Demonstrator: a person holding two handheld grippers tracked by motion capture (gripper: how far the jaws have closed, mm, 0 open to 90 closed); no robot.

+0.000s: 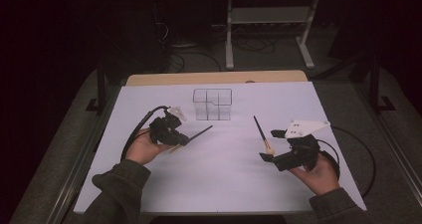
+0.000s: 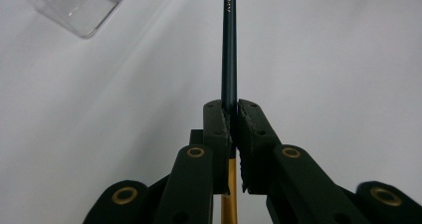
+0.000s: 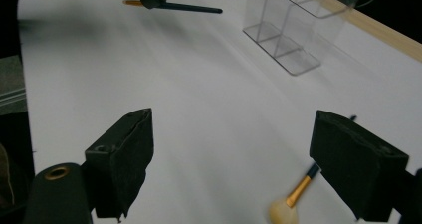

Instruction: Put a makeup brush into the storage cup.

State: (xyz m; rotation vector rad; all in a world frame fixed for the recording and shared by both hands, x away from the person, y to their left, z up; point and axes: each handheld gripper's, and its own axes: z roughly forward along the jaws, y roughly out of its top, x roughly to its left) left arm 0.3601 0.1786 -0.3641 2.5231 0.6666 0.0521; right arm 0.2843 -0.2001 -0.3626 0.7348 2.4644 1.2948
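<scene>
My left gripper [image 2: 232, 120] is shut on a thin dark brush handle [image 2: 229, 45], and a gold ferrule shows below the pads. In the high view this left gripper [image 1: 184, 140] is held above the white table at left, its handle [image 1: 201, 132] pointing right toward the centre. My right gripper [image 3: 239, 164] stands open with nothing between its jaws. A second brush [image 3: 291, 201], with cream bristles and a gold ferrule, lies on the table below its right jaw. From above, this brush [image 1: 261, 133] lies beside the right gripper [image 1: 271, 145].
A clear plastic organiser [image 1: 213, 104] with compartments stands at the table's back centre; it also appears as the organiser [image 3: 298, 27] and as its corner [image 2: 79, 7]. A wooden strip [image 1: 214, 77] edges the far side. Cables trail from both grippers.
</scene>
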